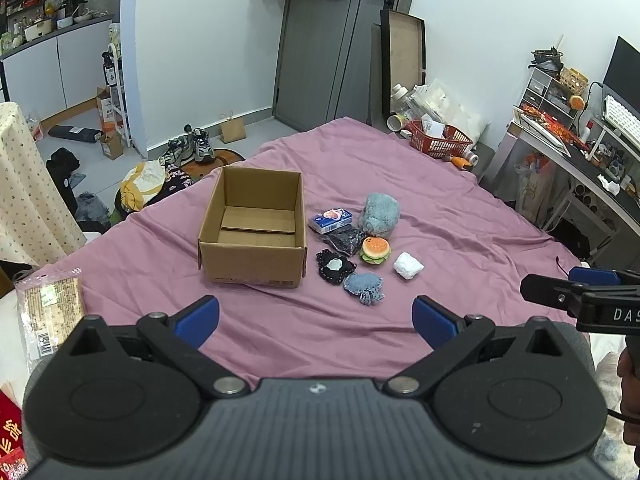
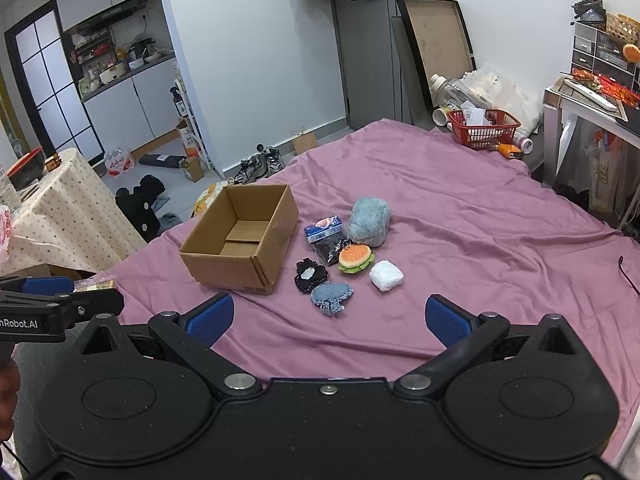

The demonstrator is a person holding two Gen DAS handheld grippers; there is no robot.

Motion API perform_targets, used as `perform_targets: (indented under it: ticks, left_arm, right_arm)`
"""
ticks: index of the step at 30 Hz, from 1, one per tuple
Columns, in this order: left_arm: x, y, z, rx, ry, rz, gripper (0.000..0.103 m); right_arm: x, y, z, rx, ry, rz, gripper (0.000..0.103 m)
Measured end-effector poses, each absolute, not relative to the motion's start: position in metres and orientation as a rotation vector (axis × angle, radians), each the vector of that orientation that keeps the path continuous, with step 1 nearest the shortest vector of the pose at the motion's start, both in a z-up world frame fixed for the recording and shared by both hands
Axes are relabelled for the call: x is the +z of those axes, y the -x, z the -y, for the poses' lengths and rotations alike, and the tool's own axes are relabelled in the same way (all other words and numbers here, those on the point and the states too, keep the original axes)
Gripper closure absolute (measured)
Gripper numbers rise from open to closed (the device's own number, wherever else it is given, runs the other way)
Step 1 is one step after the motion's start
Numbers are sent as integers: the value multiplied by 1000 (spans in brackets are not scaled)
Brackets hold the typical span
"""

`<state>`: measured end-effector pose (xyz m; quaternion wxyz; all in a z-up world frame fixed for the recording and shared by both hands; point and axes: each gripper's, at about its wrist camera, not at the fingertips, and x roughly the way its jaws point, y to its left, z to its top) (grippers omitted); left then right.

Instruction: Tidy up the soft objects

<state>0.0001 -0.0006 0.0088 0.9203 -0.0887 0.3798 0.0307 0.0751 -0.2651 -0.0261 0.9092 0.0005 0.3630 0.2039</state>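
Both the left gripper [image 1: 316,322] and the right gripper [image 2: 329,320] are spread and empty above the bed [image 1: 460,216], the soft toys [image 1: 374,251] lying ahead, just right of the open box [image 1: 252,254], nearer the right gripper.

Mauve bedsheet [image 1: 460,216], brown cardboard box [image 1: 252,266], grey-blue plush [image 1: 379,210].
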Motion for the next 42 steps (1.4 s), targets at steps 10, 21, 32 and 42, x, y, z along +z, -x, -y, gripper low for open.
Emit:
perform_targets:
  ticks: [10, 21, 32, 42]
  left_arm:
    - [10, 0, 1, 63, 183, -777, 1]
    - [13, 0, 3, 60, 182, -774, 1]
    - [15, -1, 5, 61, 176, -778, 1]
    - [11, -6, 6, 55, 167, -785, 1]
  right_arm:
    - [-29, -76, 266, 421, -1, -741, 0]
    - [-29, -76, 267, 414, -3, -738, 0]
    - [-29, -74, 269, 418, -6, -737, 0]
    - [-29, -74, 270, 422, 3, -736, 0]
